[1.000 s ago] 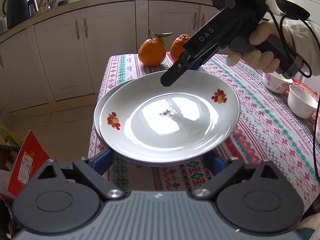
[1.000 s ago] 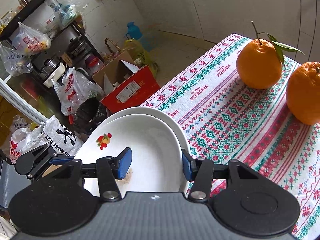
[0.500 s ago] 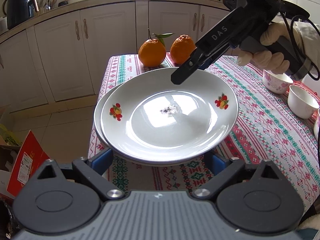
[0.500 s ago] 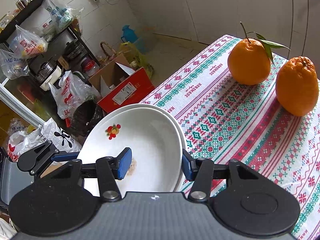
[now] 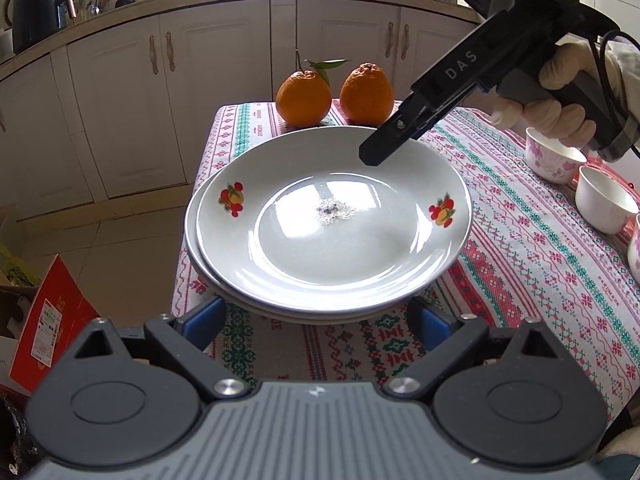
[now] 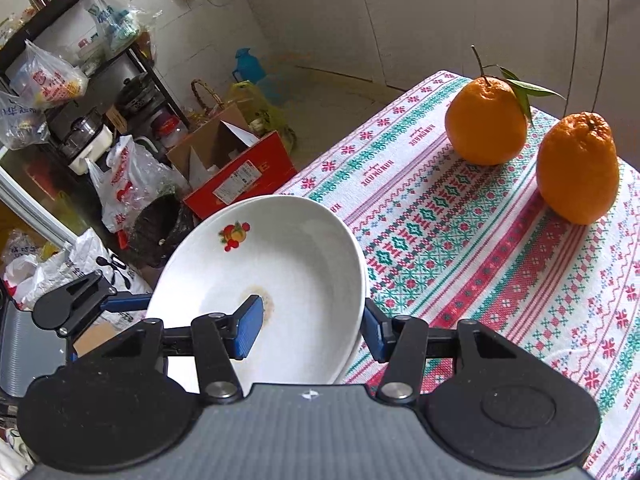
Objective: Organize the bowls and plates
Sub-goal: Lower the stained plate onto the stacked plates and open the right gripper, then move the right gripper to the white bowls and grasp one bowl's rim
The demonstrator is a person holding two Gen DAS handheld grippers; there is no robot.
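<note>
Left wrist view shows the left hand-held gripper low at the near edge, its two blue pads spread wide apart and holding nothing. The near rim of the top plate hangs over the gap between the pads. This plate sits on a second plate, and only a thin strip of the lower one peeks out on the left. Both plates stick out past the corner of the bench, which wears a red and green patterned cloth. A small gray speck patch lies in the middle of the top plate.

The right hand-held gripper comes in from the upper right, held by a gloved hand. Its dark tip hangs over the far rim of the top plate. In the right wrist view its blue pads are apart, one over the plate's inside and one outside the rim, so the plate edge sits between them. I cannot tell if the pads touch it.

Two oranges stand at the far edge of the bench, just behind the plates. Small bowls sit well apart on the right side. Bare cloth lies open between the plates and the bowls. A red box sits on the floor beside the bench.
</note>
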